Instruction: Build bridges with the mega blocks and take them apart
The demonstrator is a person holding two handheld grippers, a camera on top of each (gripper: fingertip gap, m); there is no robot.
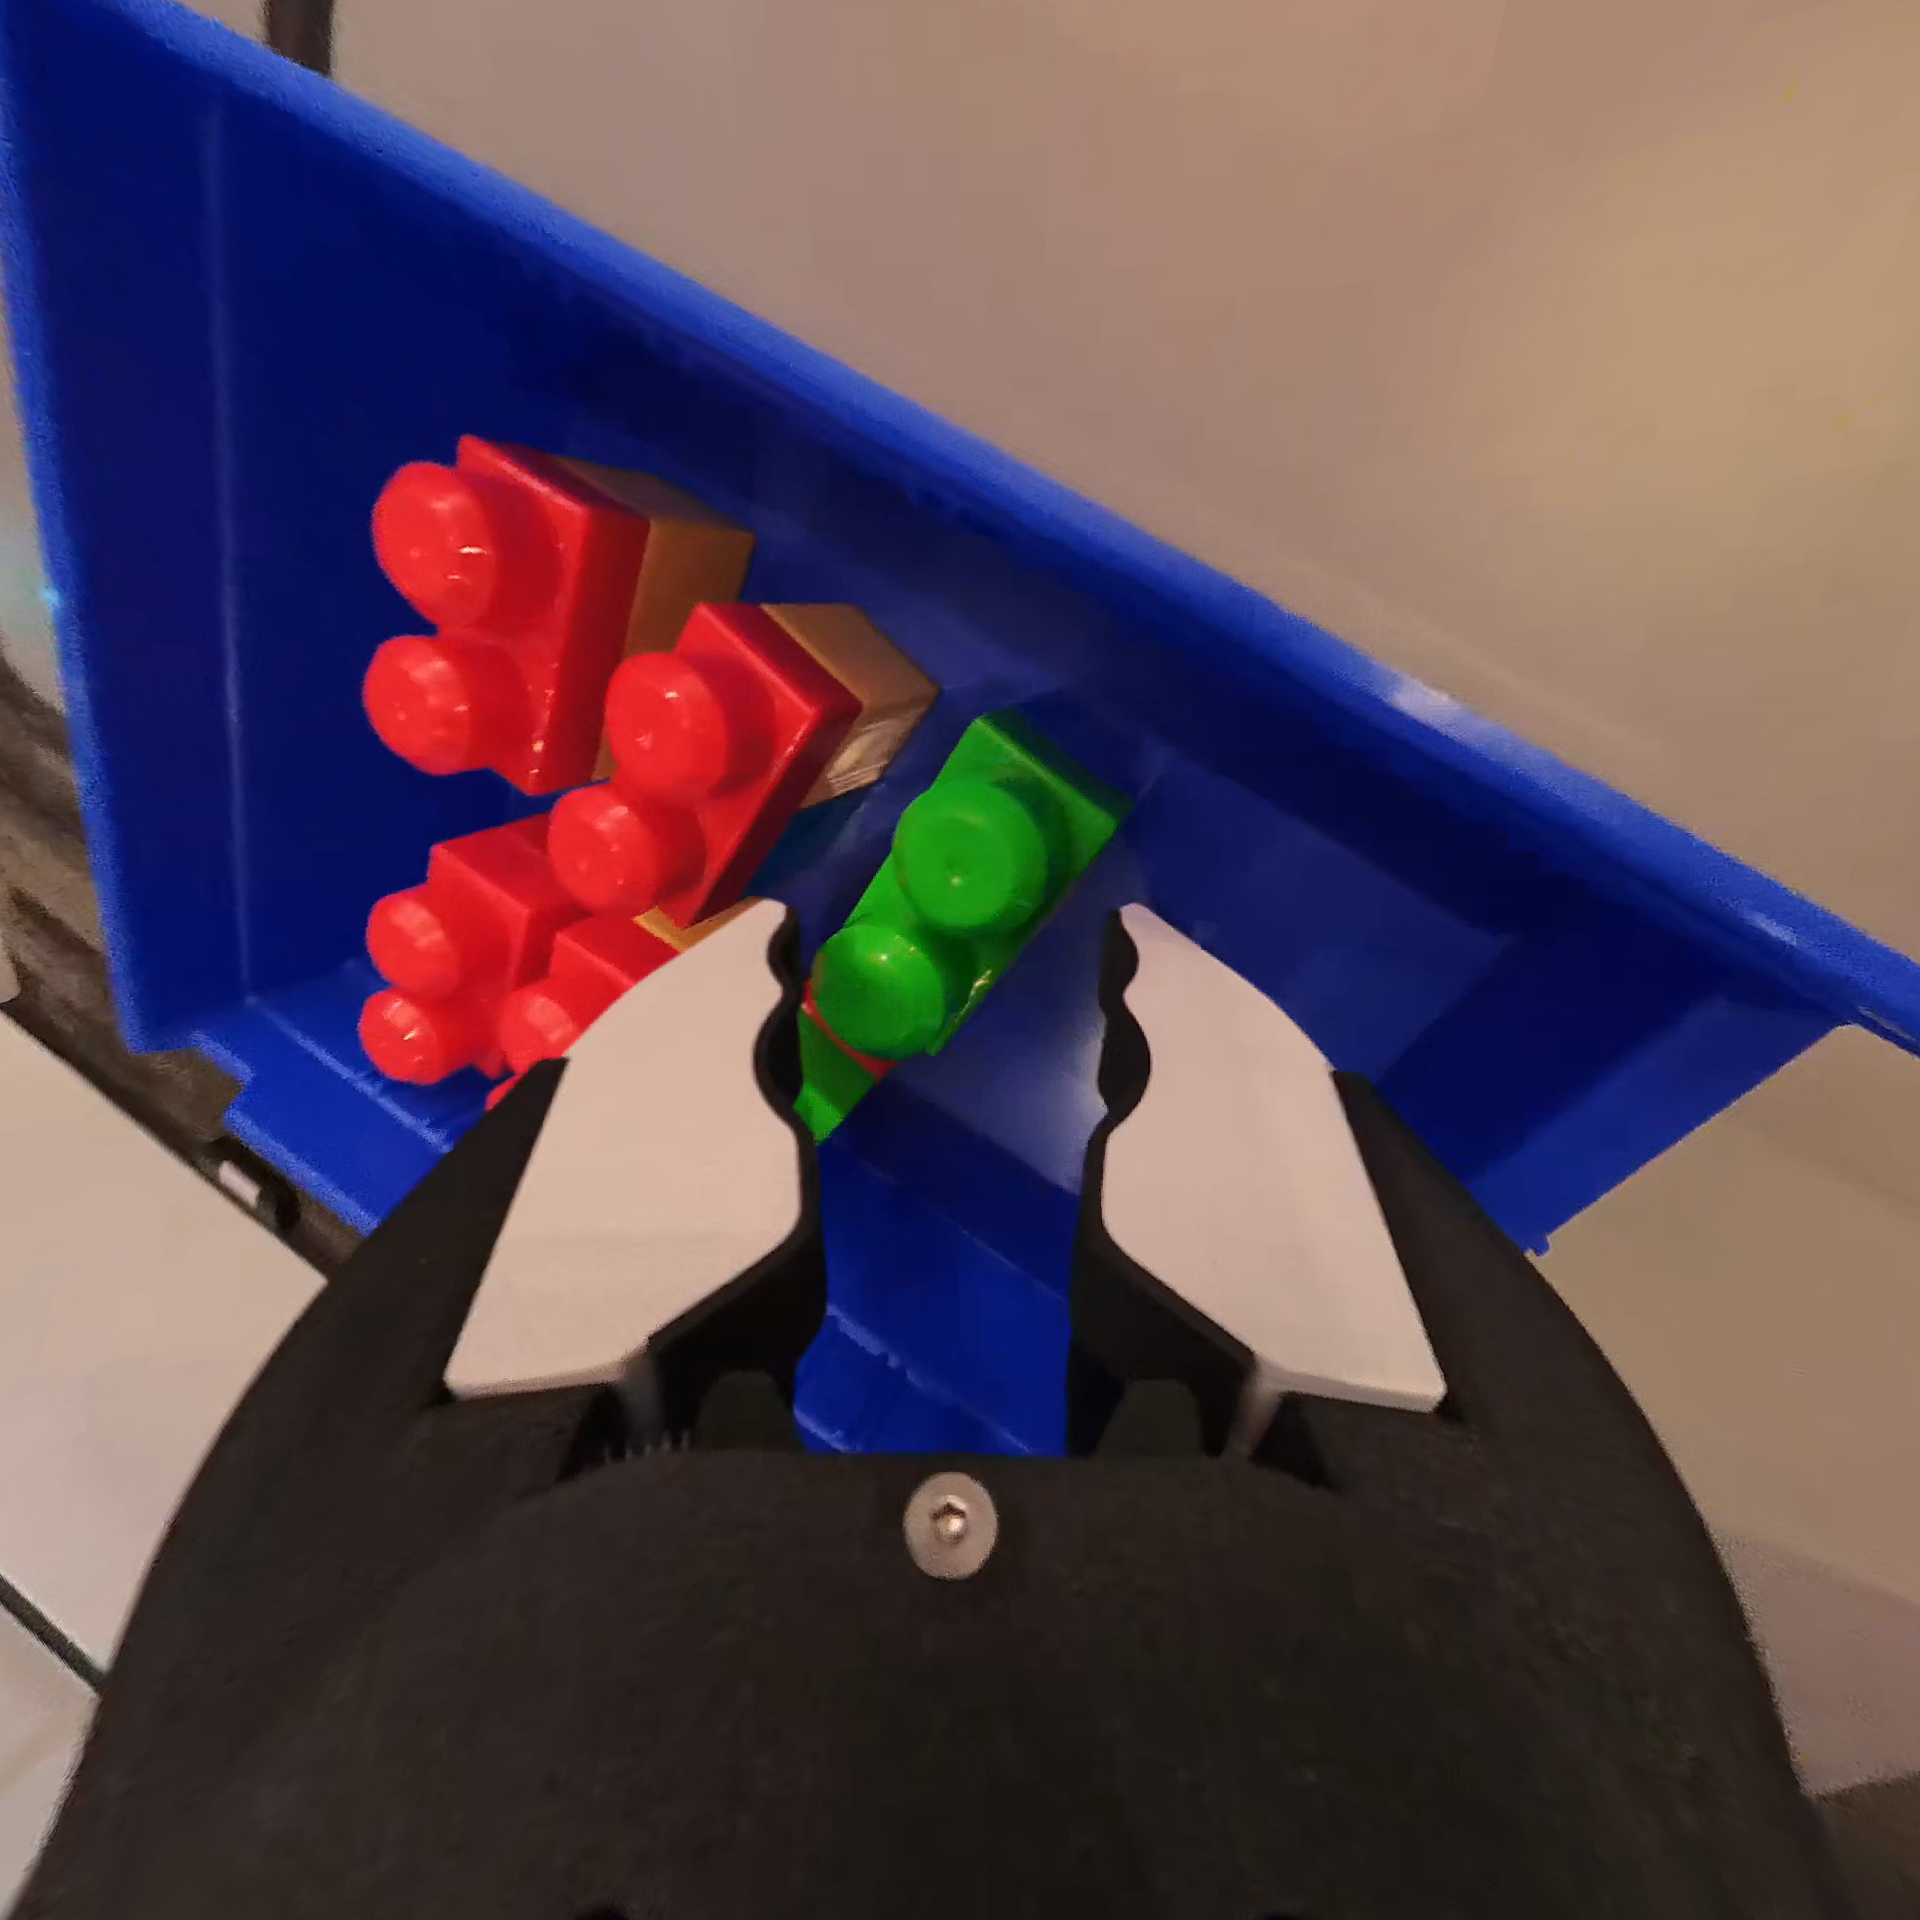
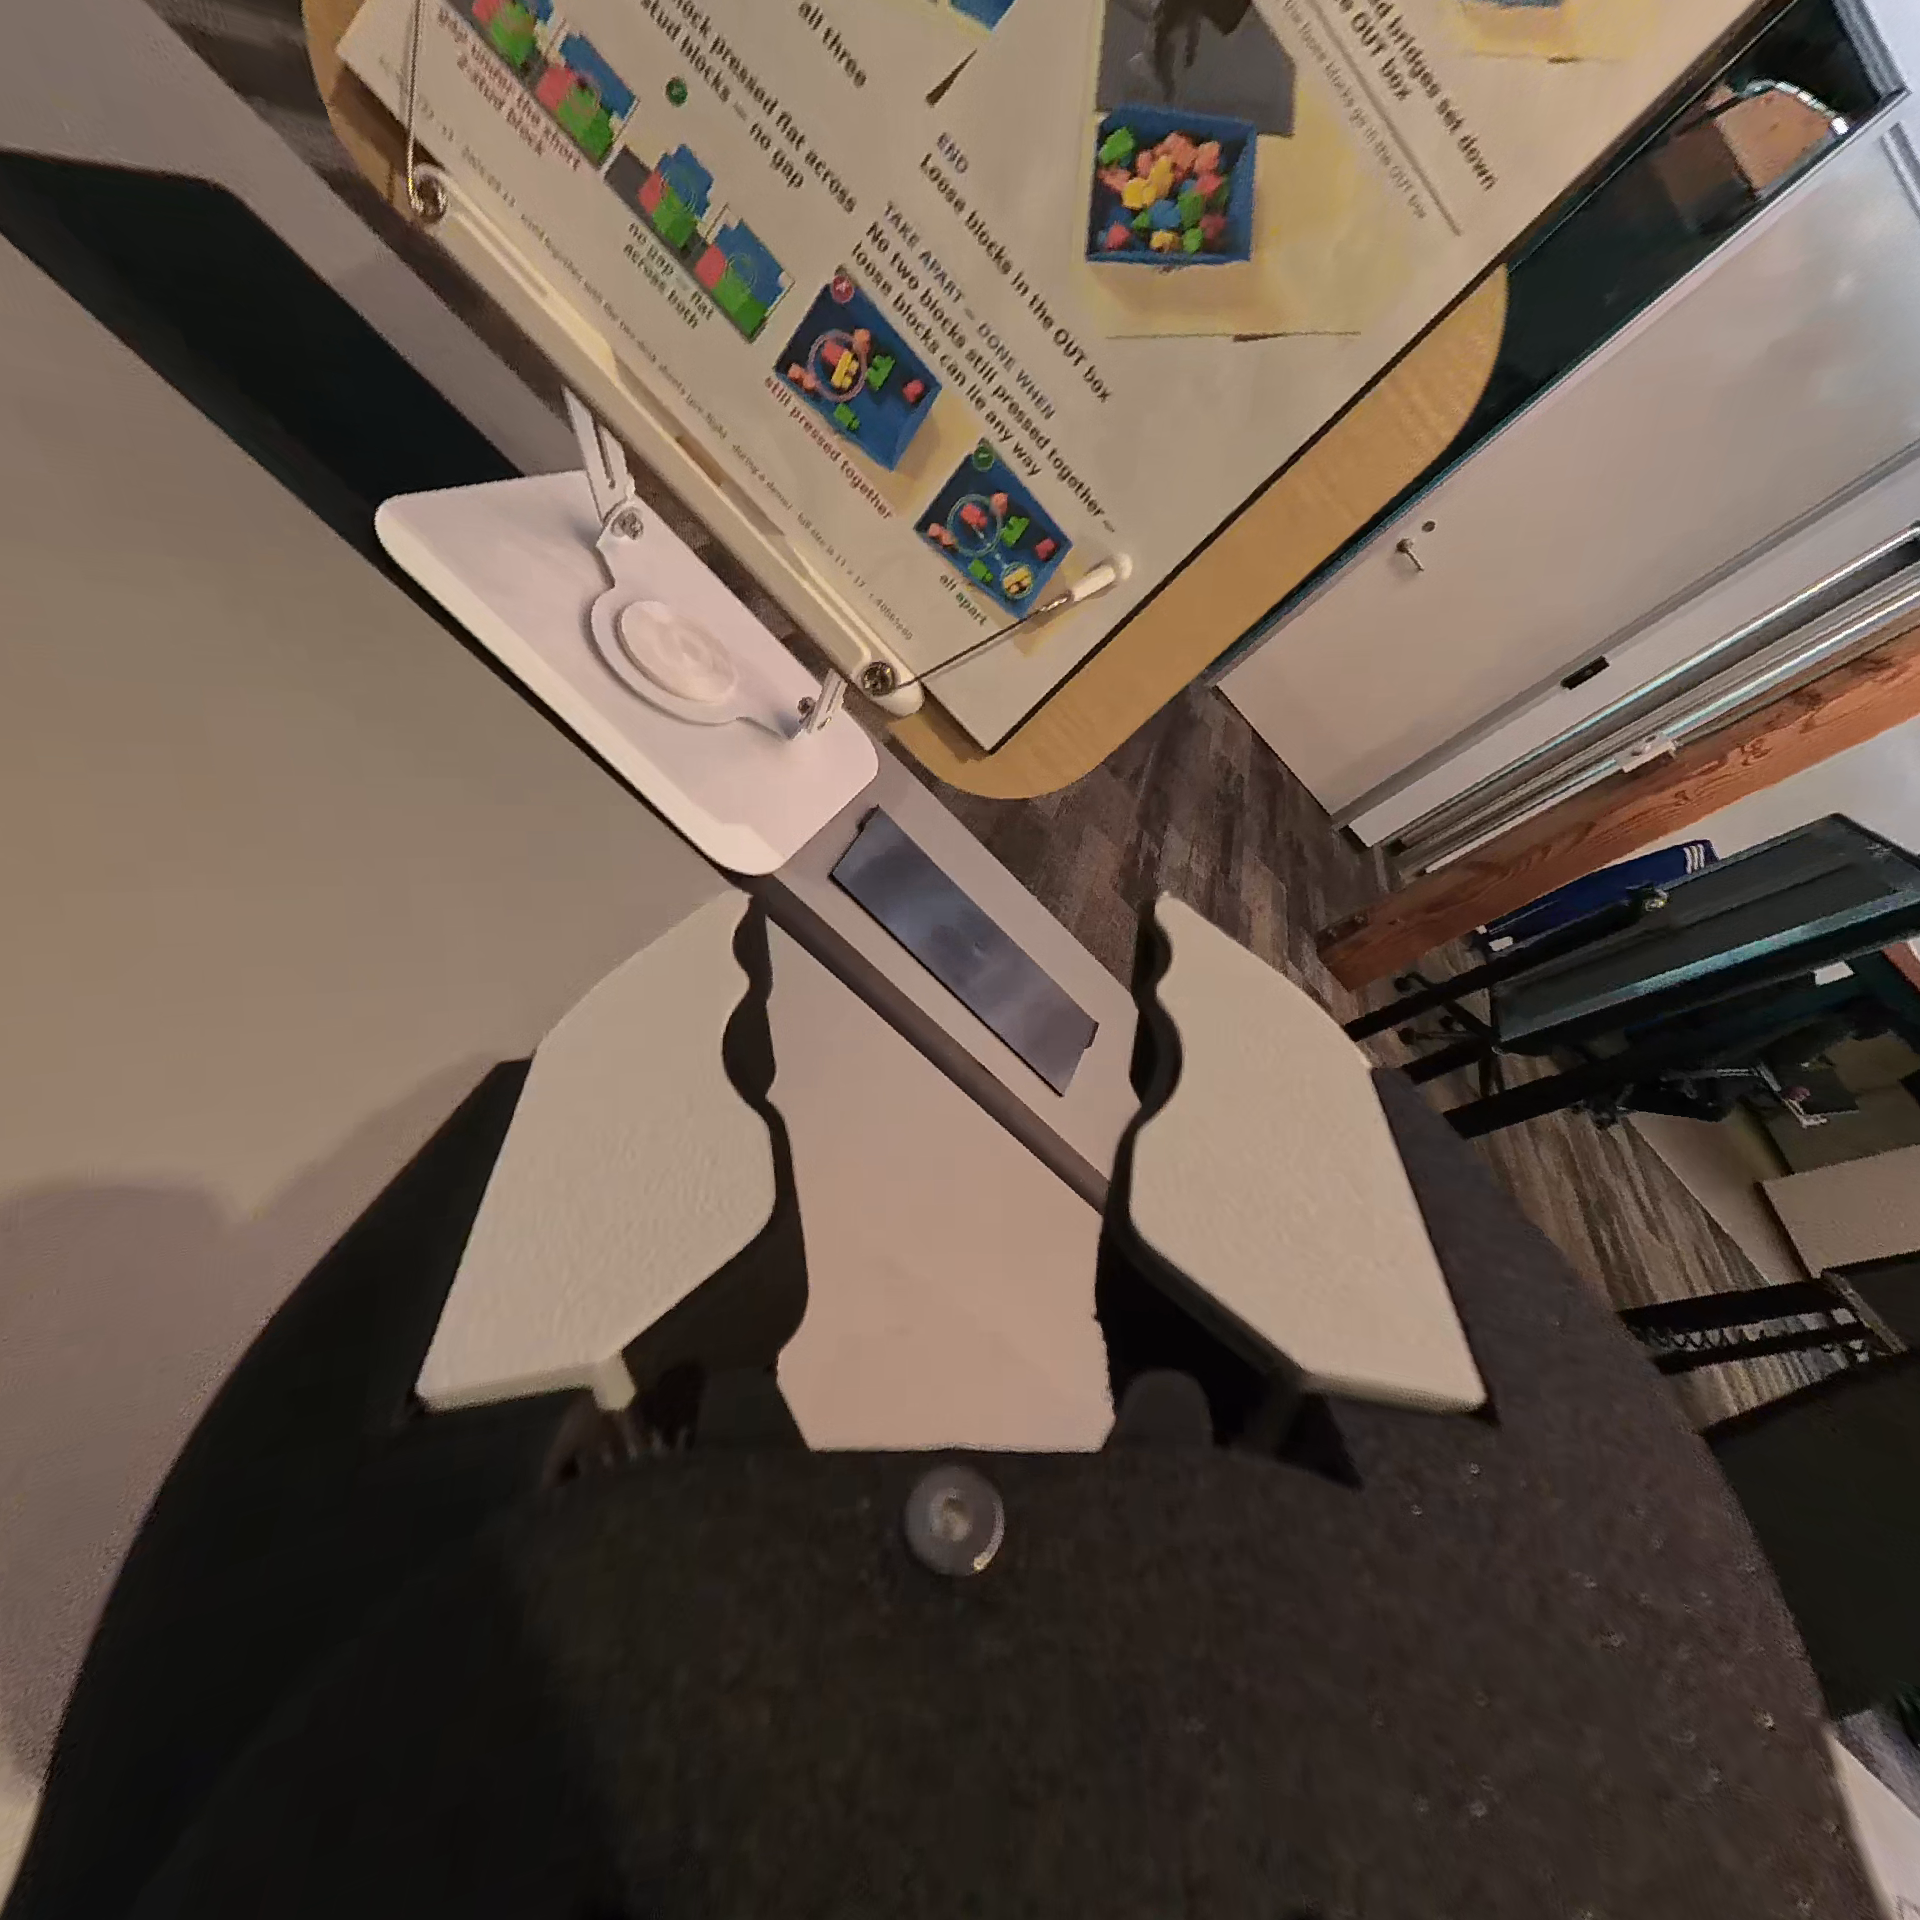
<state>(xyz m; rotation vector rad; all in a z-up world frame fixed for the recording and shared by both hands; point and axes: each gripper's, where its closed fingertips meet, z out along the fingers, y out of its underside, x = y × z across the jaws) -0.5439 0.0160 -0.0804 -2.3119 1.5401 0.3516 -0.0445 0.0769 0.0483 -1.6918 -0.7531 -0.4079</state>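
Right now my left gripper (image 1: 951, 971) hangs over the blue bin (image 1: 1299, 935), its fingers (image 1: 665, 1143) spread apart and holding nothing. A green two-stud block (image 1: 956, 894) lies inside the bin, just ahead of the gap between the fingers and slightly toward the left one; I cannot tell whether that finger touches it. A thin red edge shows under its near end. Toward the bin's left wall sits a cluster of red two-stud blocks (image 1: 499, 613), each pressed onto an orange-brown piece (image 1: 873, 686) beneath, and more red blocks (image 1: 457, 945) crowd the bin's near-left corner, partly hidden behind the left finger. The bin rests on a pale worktop (image 1: 1351, 312).

My right gripper (image 2: 951, 966) is well away from the blocks, fingers likewise parted and empty. It points across the worktop's edge toward a white stand base (image 2: 634, 665) and a tilted sheet of illustrated instructions (image 2: 935, 260) on a wooden board. A dark rectangular panel (image 2: 961, 951) lies between the fingertips, farther off. Grey patterned flooring (image 2: 1226, 831) and white cabinets (image 2: 1610, 499) lie beyond.
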